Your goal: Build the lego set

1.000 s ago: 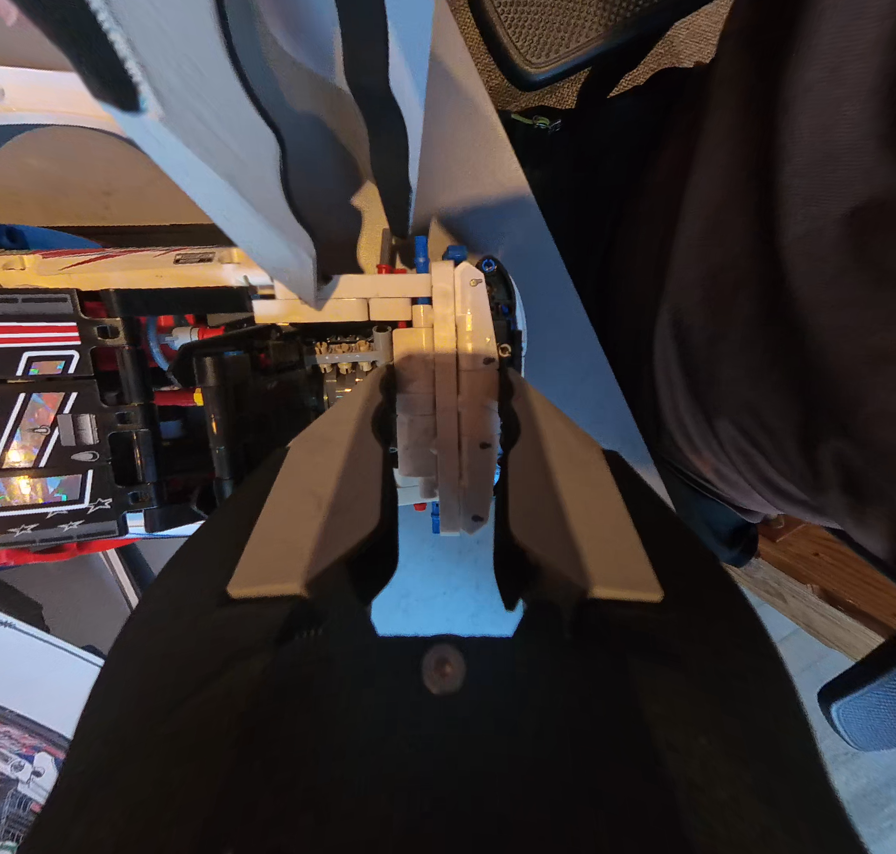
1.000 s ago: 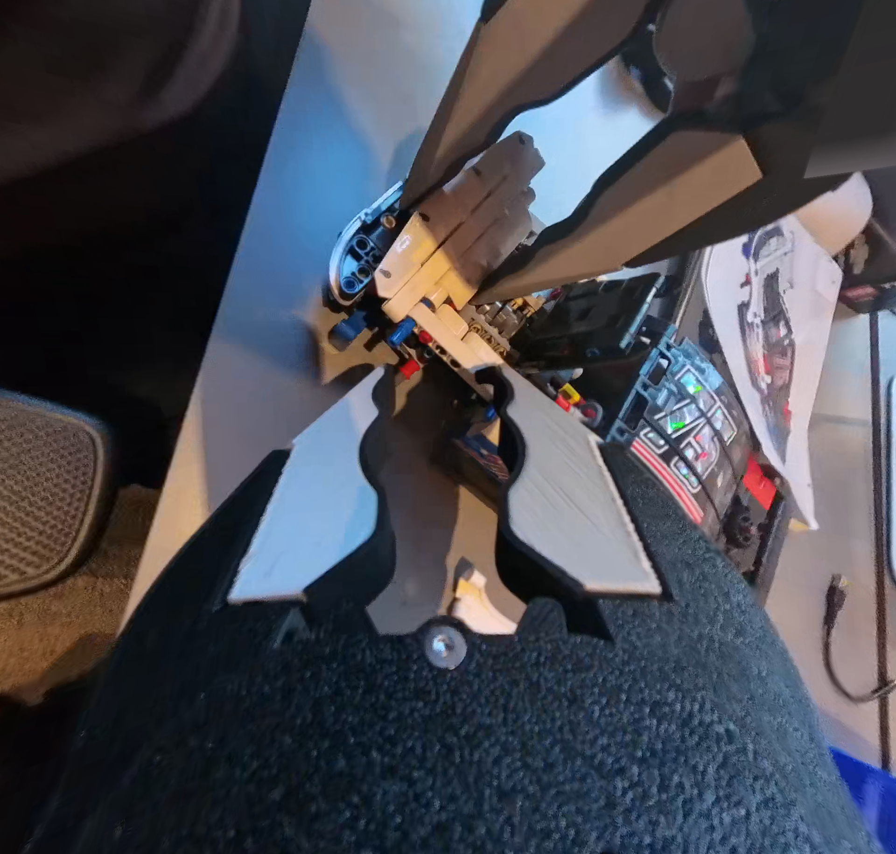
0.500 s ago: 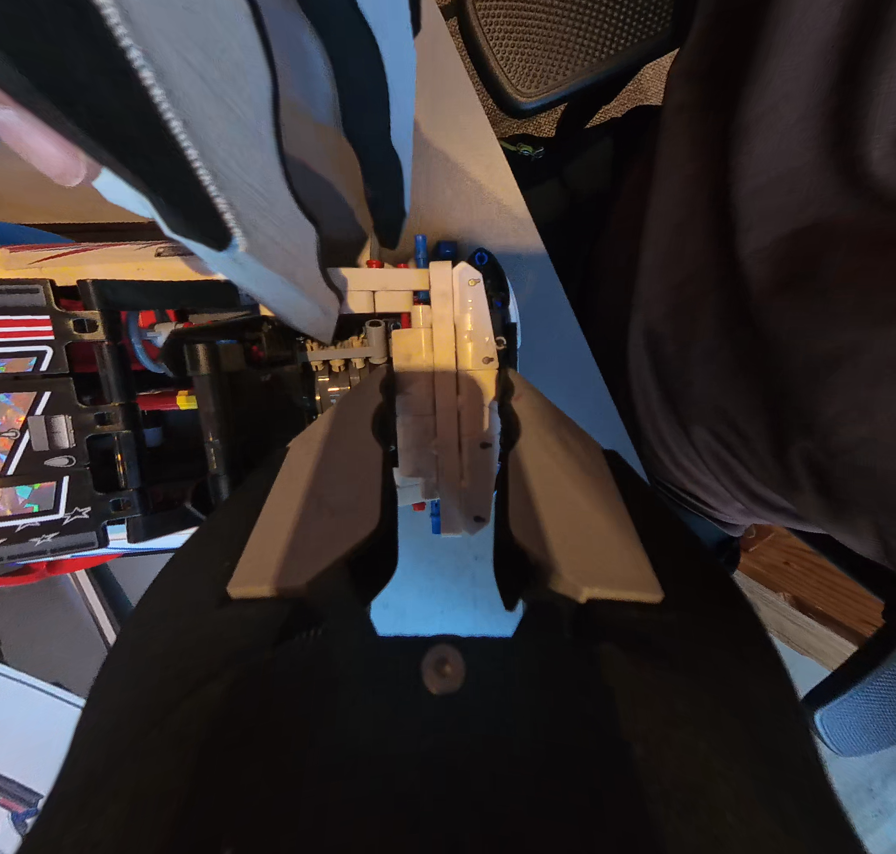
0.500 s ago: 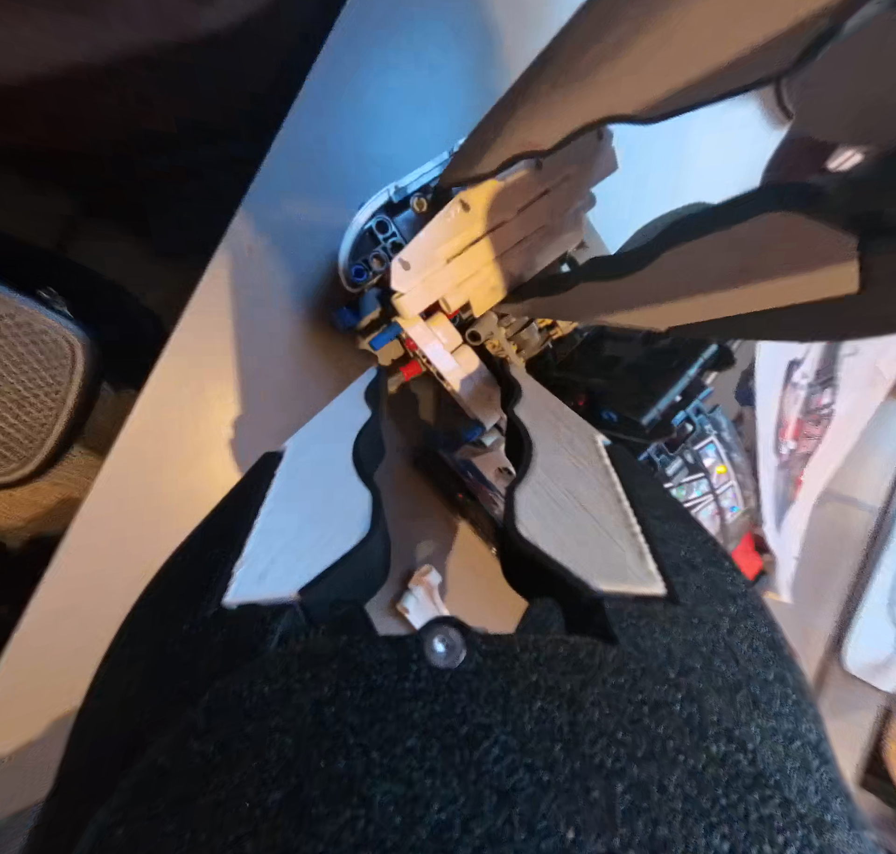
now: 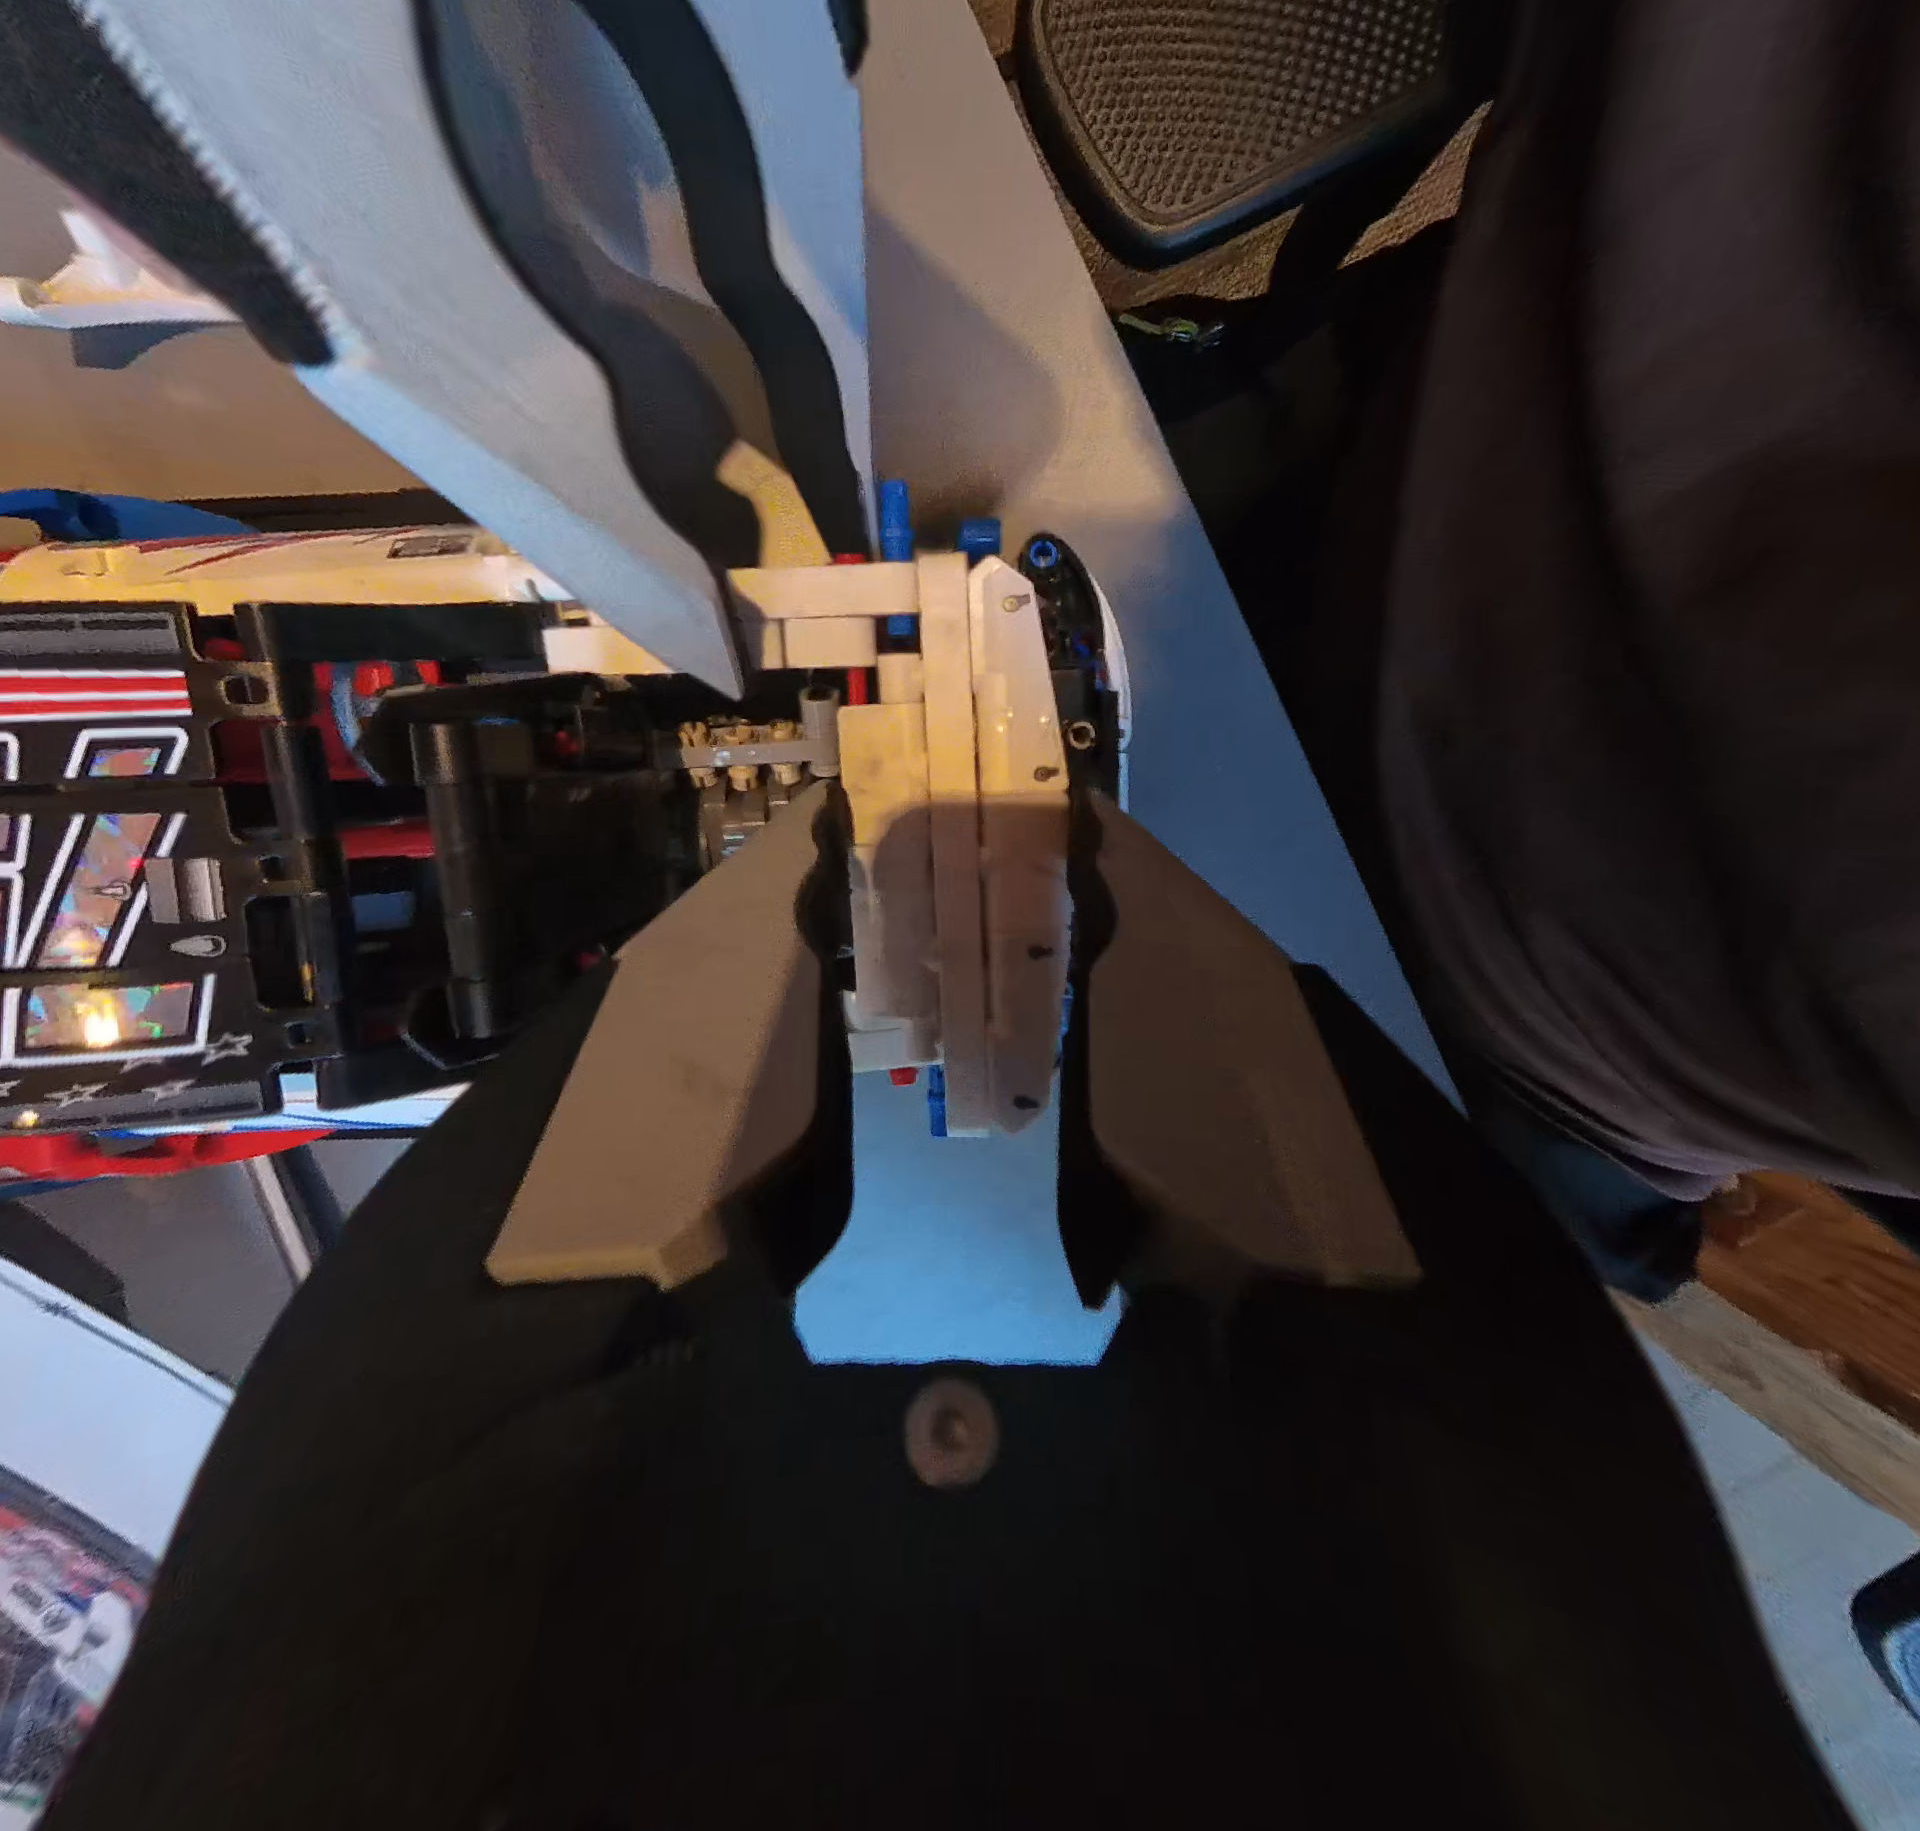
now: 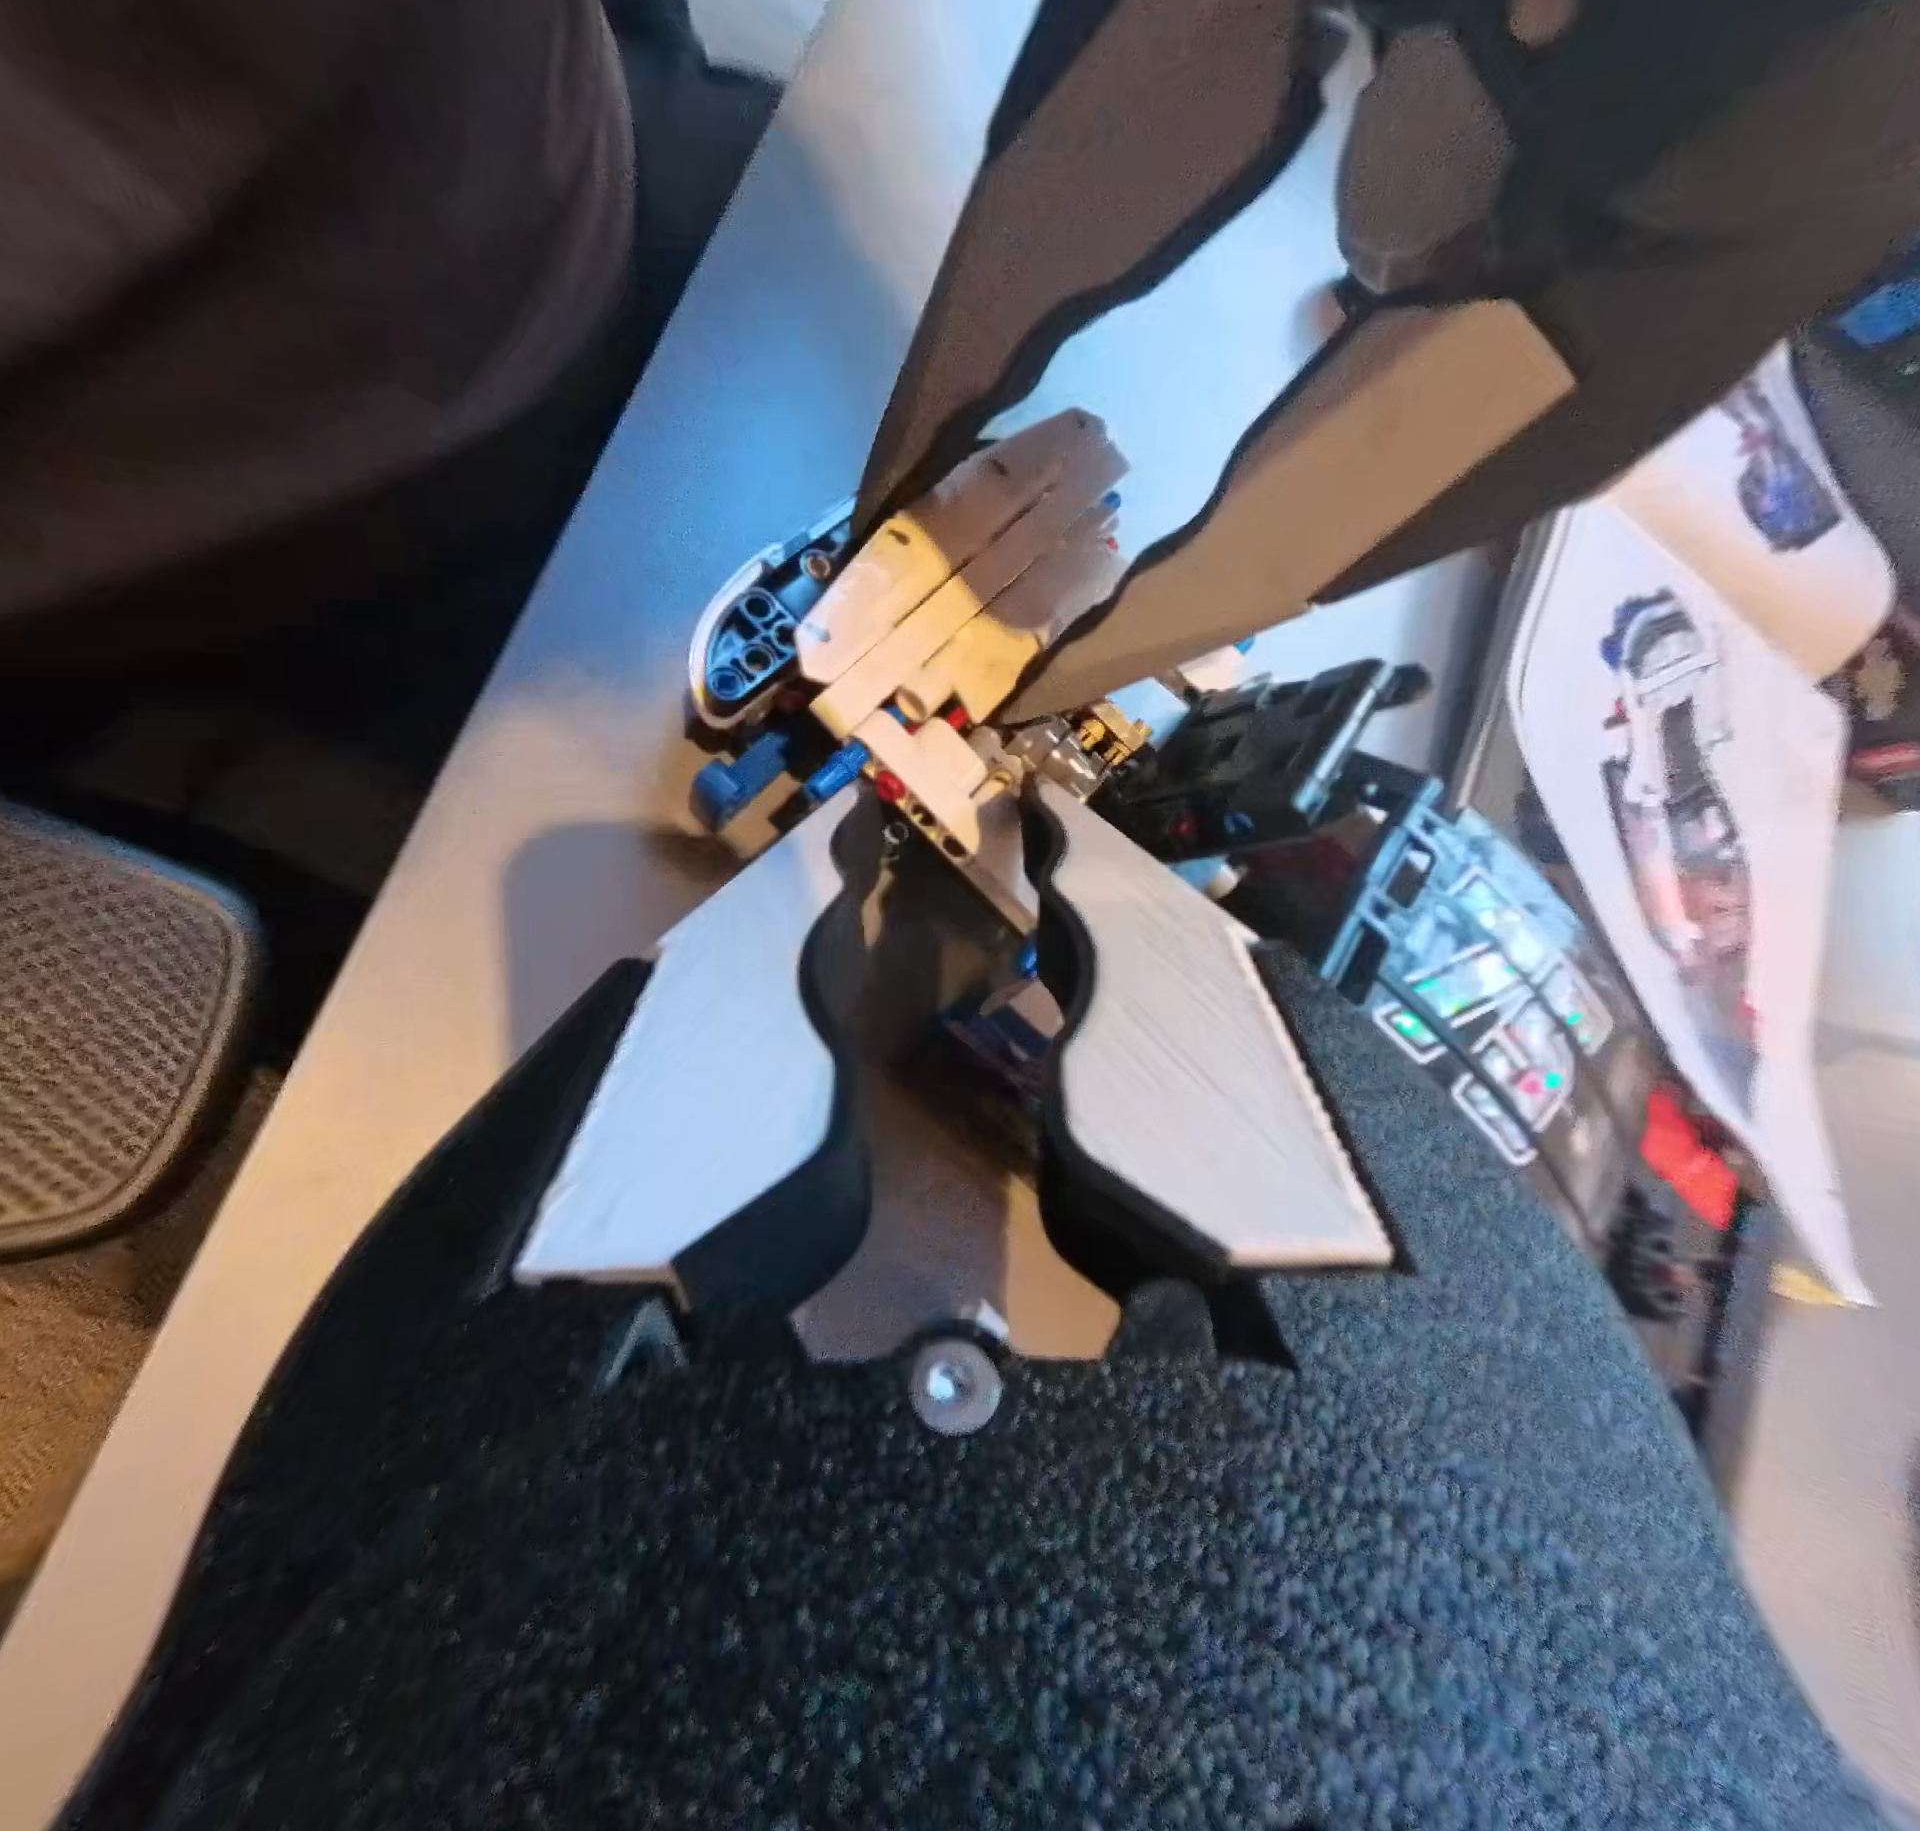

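So the lego car [image 5: 343, 846] is lying across the pale bench [image 5: 1039, 379], close to the edge nearest the person in the dark top [image 5: 1662, 534]. Its black panel with the shiny stickers [image 5: 94, 898] sits off toward the far end of the build, and the white stacked end section [image 5: 966, 825] is where all the action is.

Left gripper [image 5: 951, 815] has its fingers [image 5: 727, 1002] clamped on either side of that white section, pads pressed flat against it. You can see the same grab from the right wrist view, where the white section [image 6: 966, 576] is squeezed between the two tan fingers coming in from the top.

Right gripper [image 6: 935, 825] is parked with its fingers spread, tips sitting either side of a small white beam piece [image 6: 940, 773] with blue pins [image 6: 836, 773] at the corner of the car, not squeezing anything as far as I can tell. A printed instruction sheet [image 6: 1683, 794] lies past the car
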A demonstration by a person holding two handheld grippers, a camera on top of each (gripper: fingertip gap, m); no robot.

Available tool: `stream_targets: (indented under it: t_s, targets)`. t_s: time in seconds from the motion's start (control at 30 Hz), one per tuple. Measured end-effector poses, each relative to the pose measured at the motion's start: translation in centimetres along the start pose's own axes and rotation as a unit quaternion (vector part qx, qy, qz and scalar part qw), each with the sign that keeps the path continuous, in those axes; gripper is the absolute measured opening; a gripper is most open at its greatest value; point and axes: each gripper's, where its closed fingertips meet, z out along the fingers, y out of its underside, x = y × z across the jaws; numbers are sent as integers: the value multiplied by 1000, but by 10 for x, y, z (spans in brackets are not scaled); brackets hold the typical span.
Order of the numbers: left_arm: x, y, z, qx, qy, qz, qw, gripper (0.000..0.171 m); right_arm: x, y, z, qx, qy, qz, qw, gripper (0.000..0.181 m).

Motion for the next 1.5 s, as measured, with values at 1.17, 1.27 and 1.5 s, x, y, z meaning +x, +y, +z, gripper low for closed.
stream_targets:
  t_s: [1.17, 1.27, 1.5]
  targets:
    - [-3, -8, 5, 36, 20, -1, 999, 40, -2, 6, -4, 67, -75, 80, 992, 34]
    - [-4, -9, 5, 34, 23, -4, 999, 40, -2, 7, -5, 58, -63, 70, 994, 34]
    - [-3, -9, 6, 36, 25, -11, 999, 40, -4, 12, -8, 24, -8, 0, 1000, 46]
